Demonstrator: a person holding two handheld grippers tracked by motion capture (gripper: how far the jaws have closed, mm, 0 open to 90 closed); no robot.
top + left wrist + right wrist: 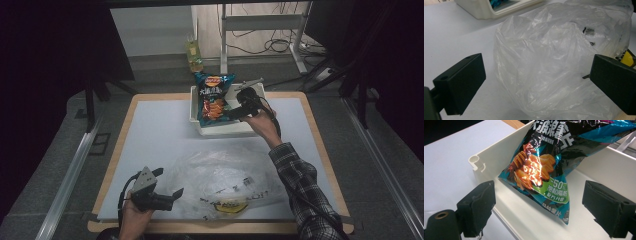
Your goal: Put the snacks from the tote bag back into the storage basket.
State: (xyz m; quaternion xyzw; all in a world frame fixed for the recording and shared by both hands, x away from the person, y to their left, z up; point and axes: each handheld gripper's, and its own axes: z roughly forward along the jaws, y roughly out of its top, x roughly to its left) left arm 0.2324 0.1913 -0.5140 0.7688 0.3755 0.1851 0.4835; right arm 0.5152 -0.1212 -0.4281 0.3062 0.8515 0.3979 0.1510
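Note:
A blue and black crisp bag (214, 97) (546, 167) leans inside a white bin (235, 127) (506, 147) at the table's far middle. My right gripper (234, 112) (539, 206) hovers at the bin's right side, open, its jaws on either side of the bag's lower end without touching it. A crumpled clear plastic bag (225, 177) (554, 65) lies near the front edge, with something yellow (231, 206) (627, 58) inside. My left gripper (172, 192) (536, 82) is at the front left, open, jaws spread before the plastic bag.
The table has a white mat (155, 135) with a wooden border. A bottle of yellow liquid (193, 51) stands on the floor behind the table. Desk legs and cables (270, 42) lie farther back. The white bin's corner (481, 10) is at the top of the left gripper view.

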